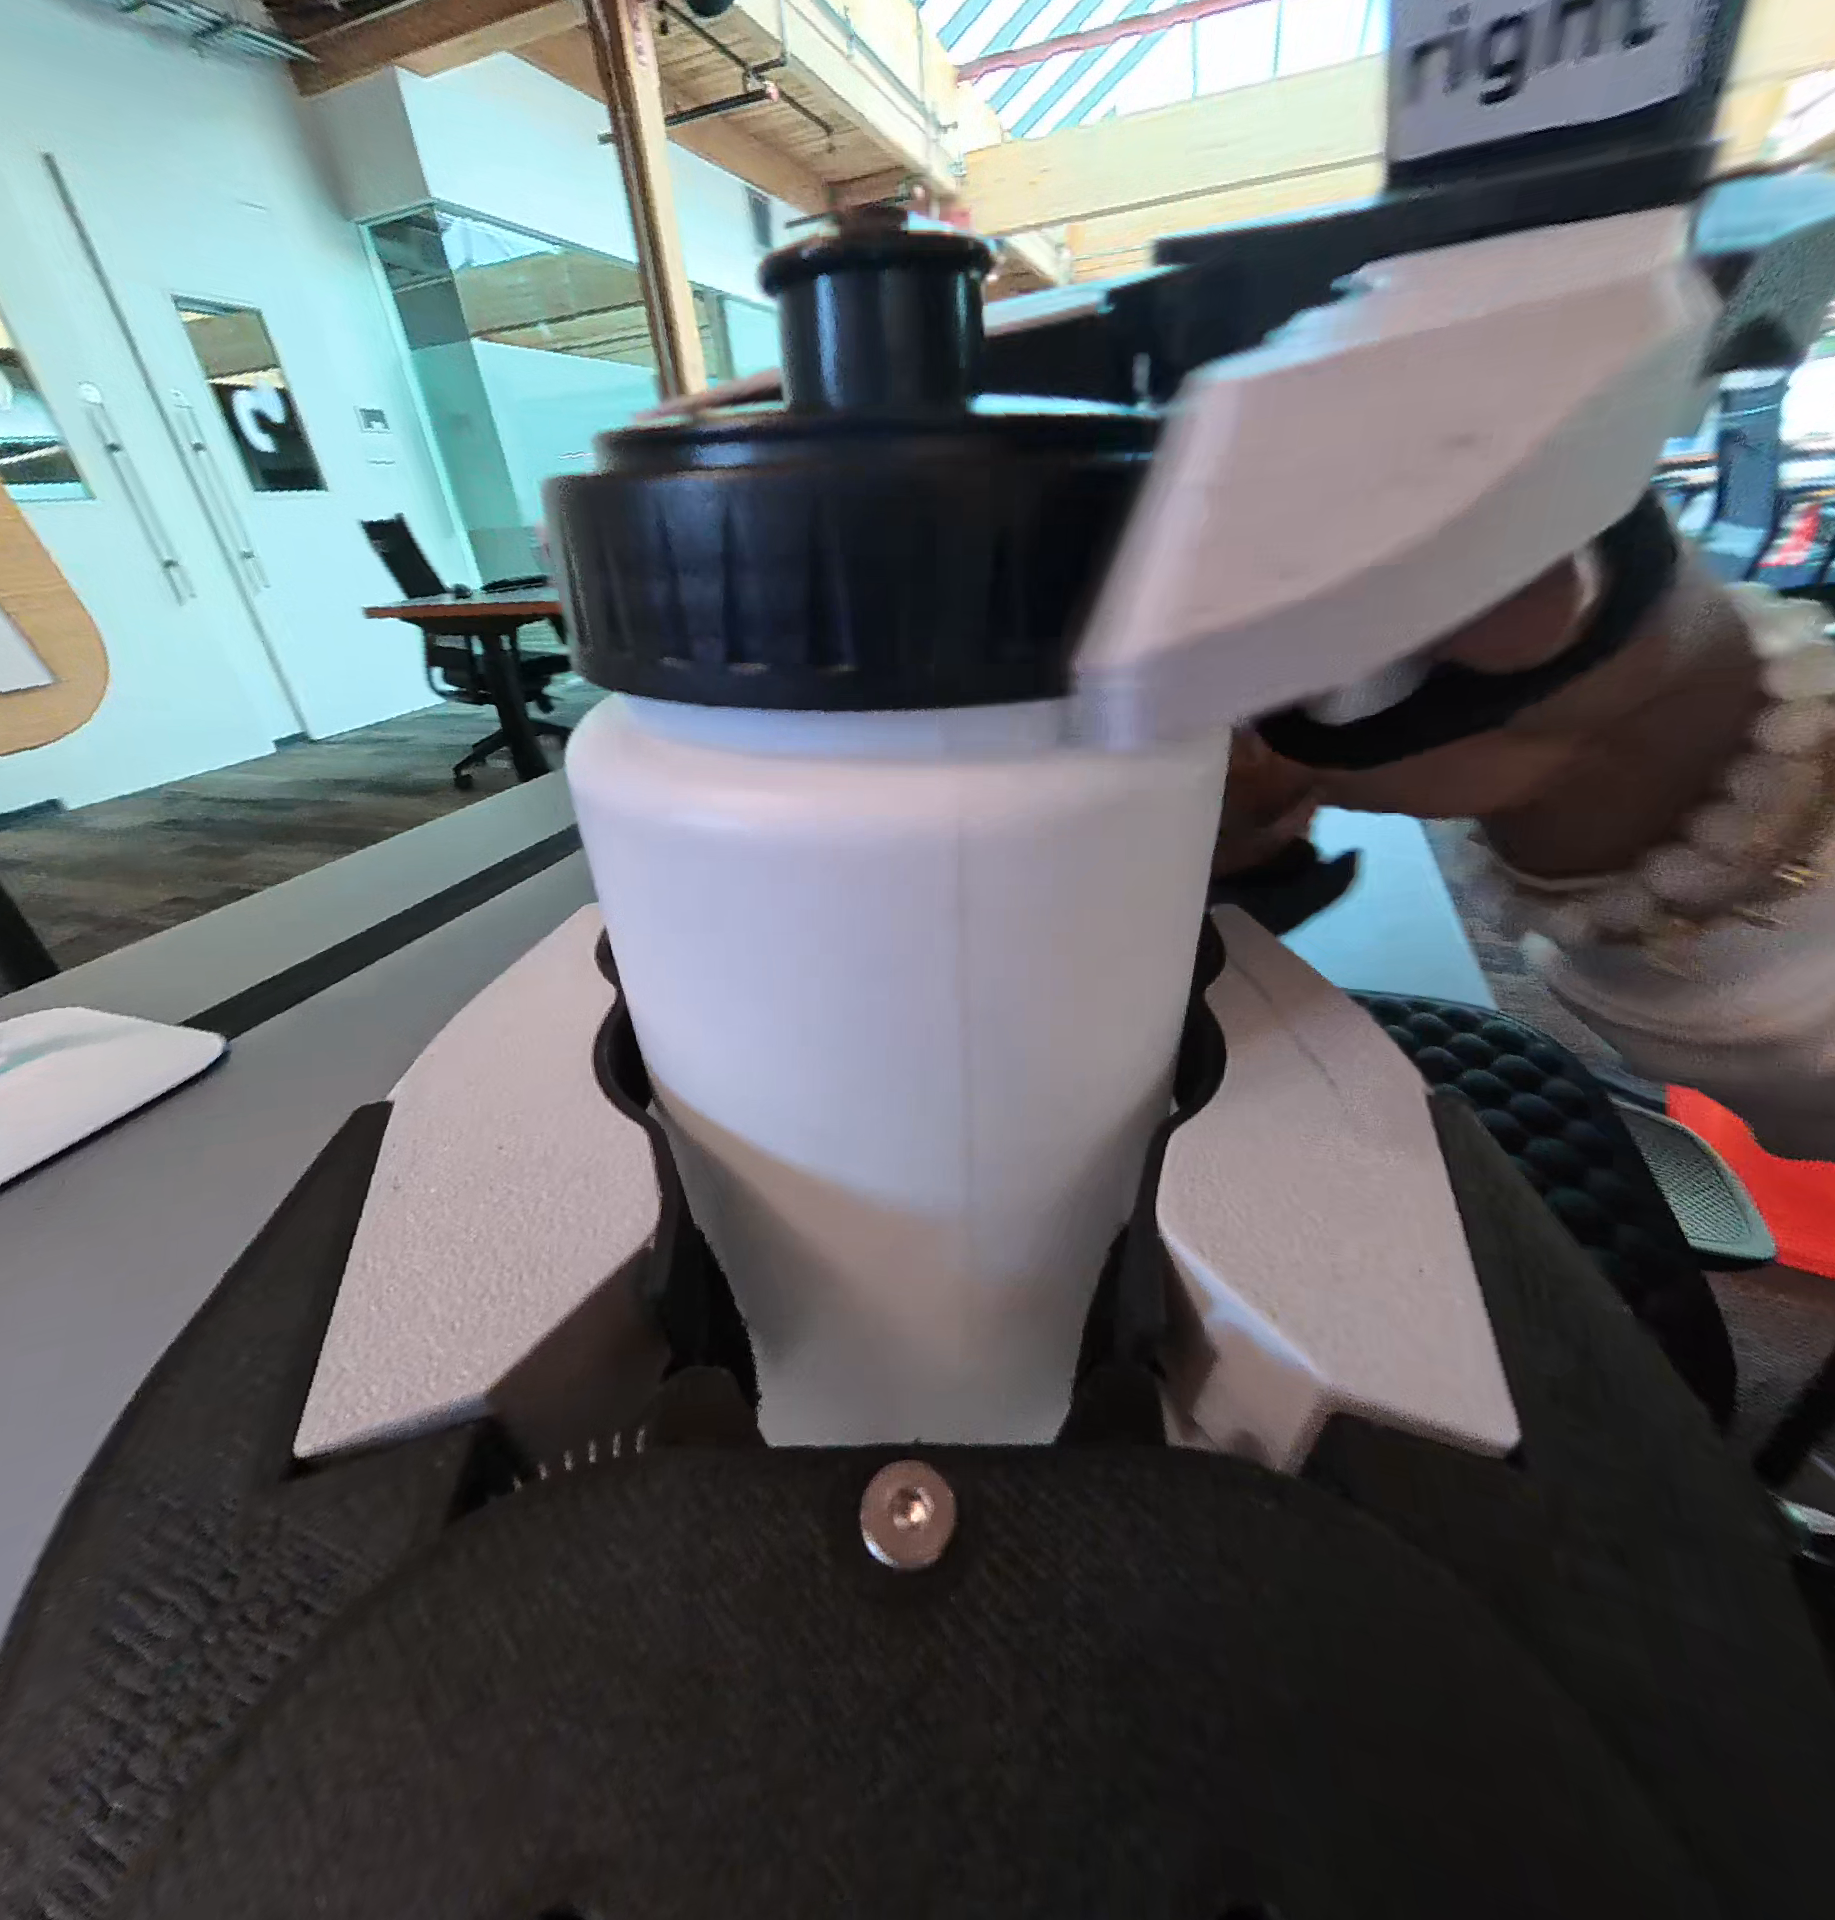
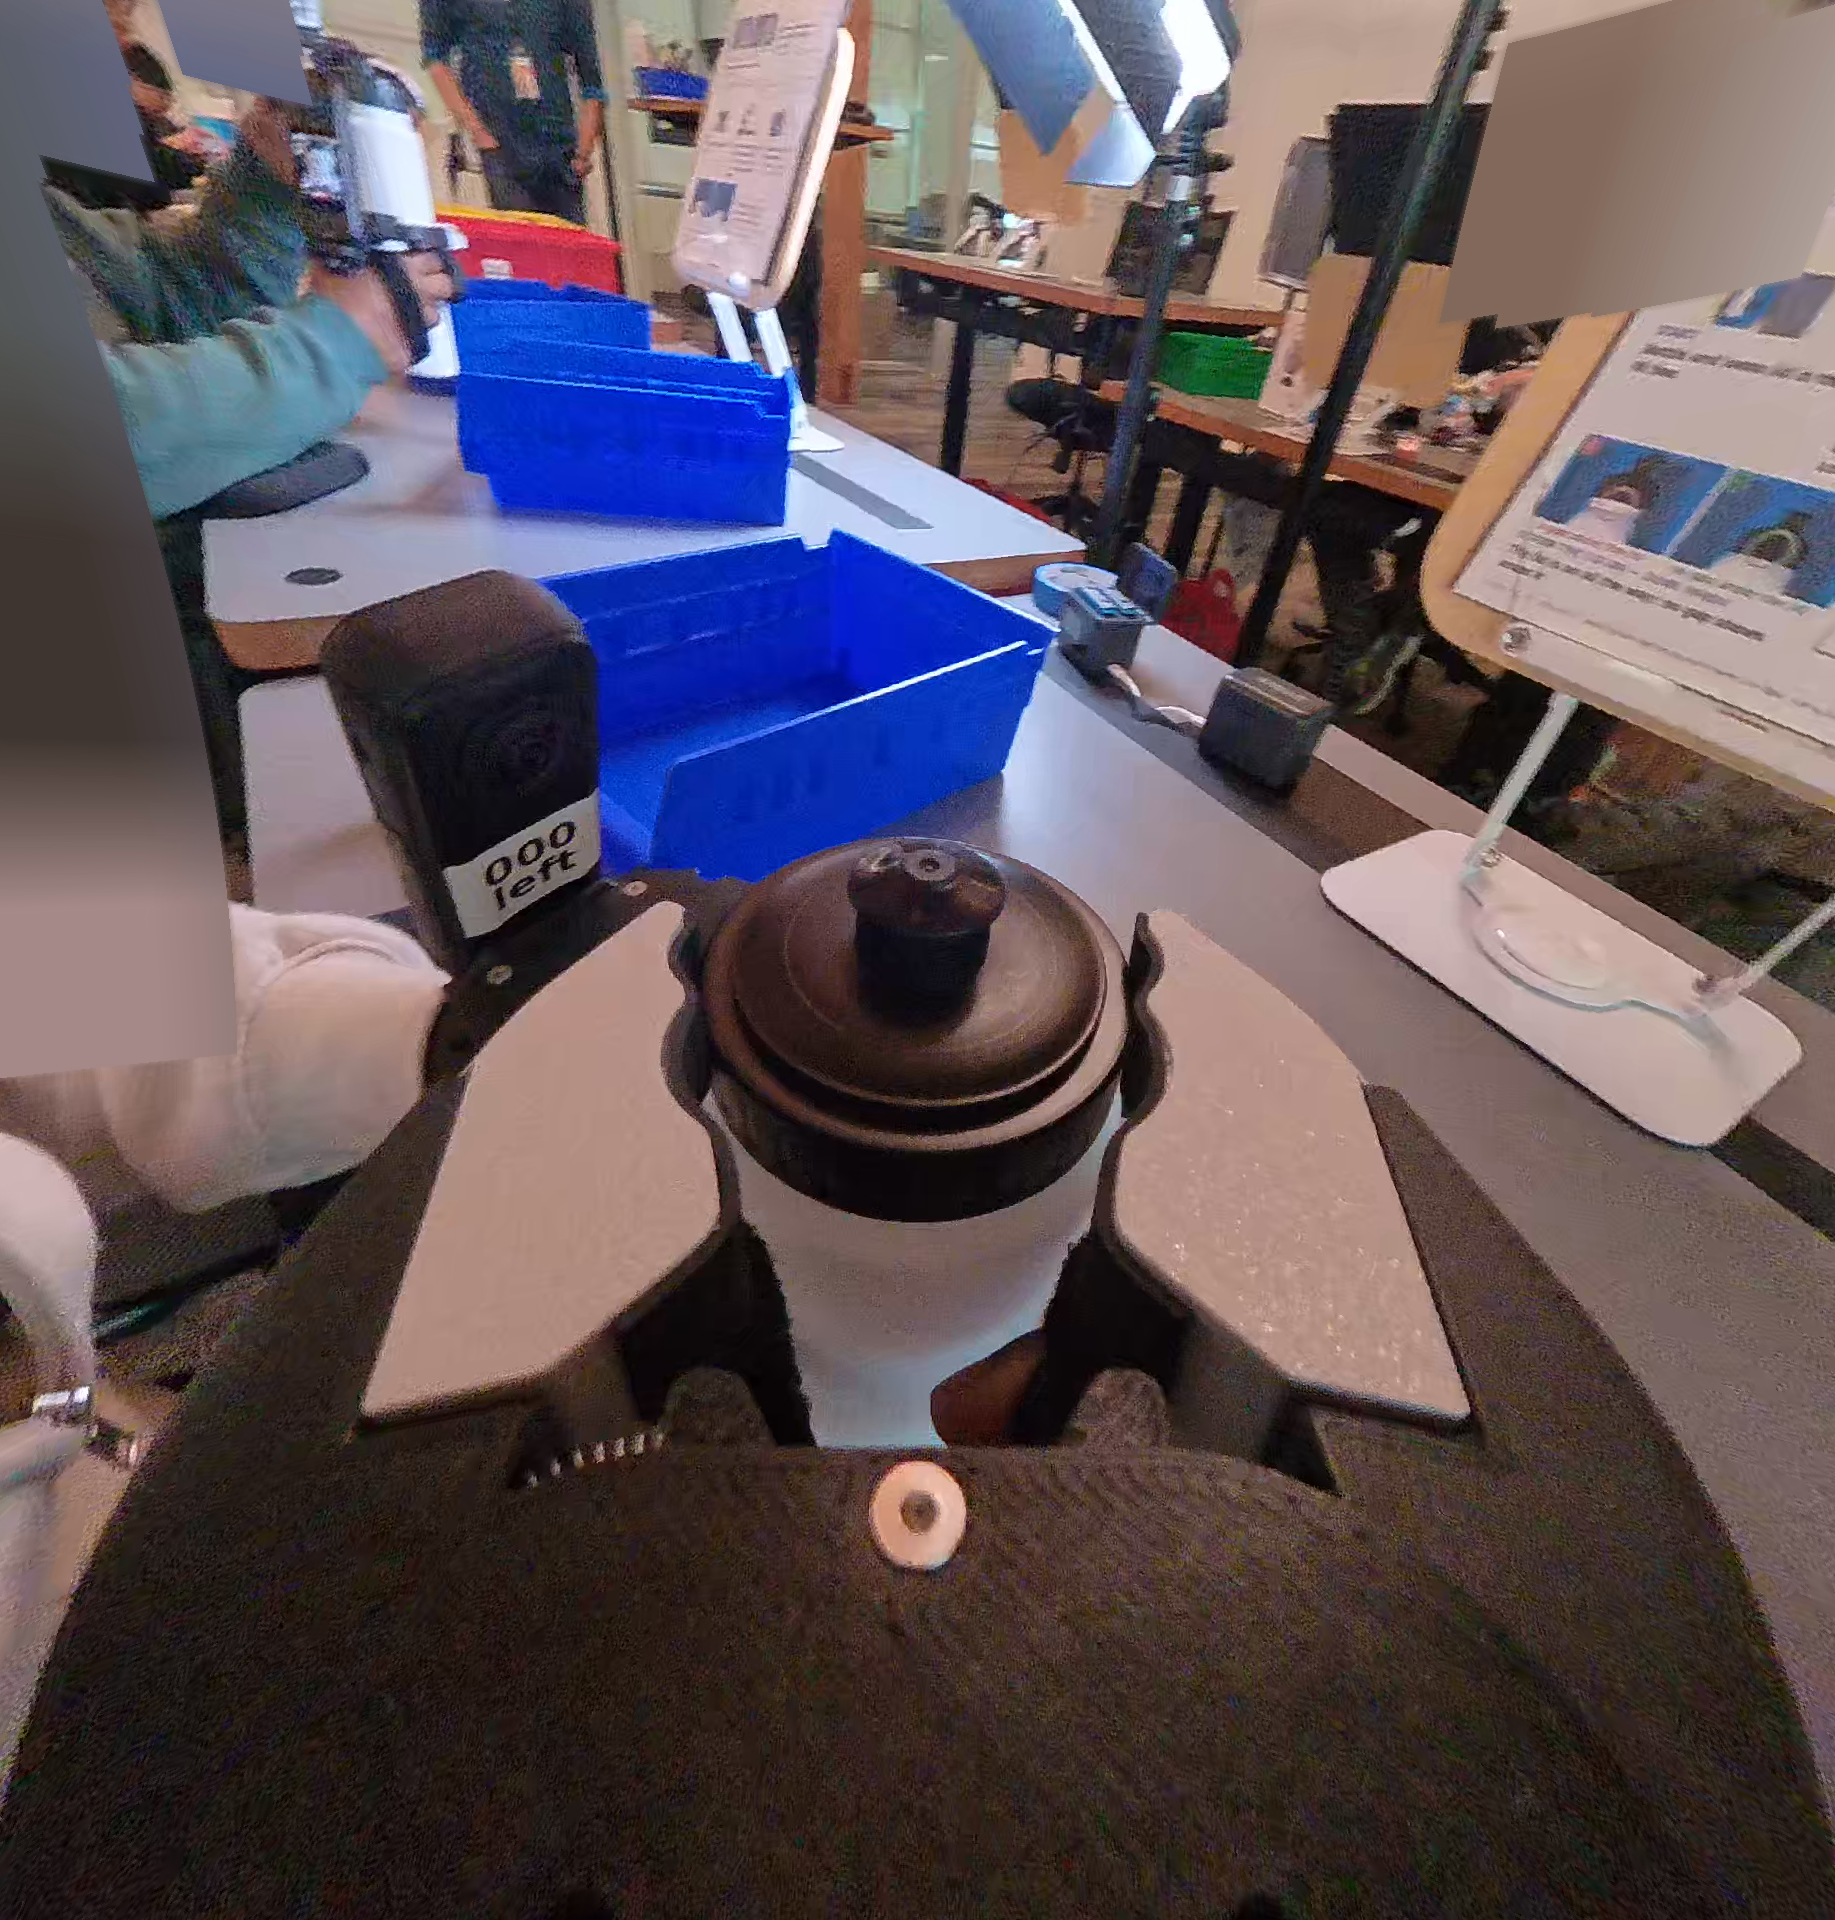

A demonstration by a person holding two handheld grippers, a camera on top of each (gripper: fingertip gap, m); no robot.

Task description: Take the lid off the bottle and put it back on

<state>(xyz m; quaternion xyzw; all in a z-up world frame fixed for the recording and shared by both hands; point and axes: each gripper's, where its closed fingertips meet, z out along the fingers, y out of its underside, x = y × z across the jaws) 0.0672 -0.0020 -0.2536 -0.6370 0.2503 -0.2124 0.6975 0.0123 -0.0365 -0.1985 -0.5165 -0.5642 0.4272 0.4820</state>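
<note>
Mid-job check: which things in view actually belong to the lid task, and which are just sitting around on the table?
Belongs to the job:
- white plastic bottle, clamped by the left gripper
- black ribbed screw lid, on the bottle, flanked by the right gripper

Just lying about:
- open blue plastic bin
- stacked blue bins
- instruction board on a white stand
- small dark block

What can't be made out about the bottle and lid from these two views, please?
- Bottle base: left wrist view, hidden behind the left gripper body.
- Thread seating of lid: both views, covered by the lid skirt.
- Right gripper contact on the lid: right wrist view, its fingers flank the lid, but touching is unclear; left wrist view is motion-blurred.
</note>
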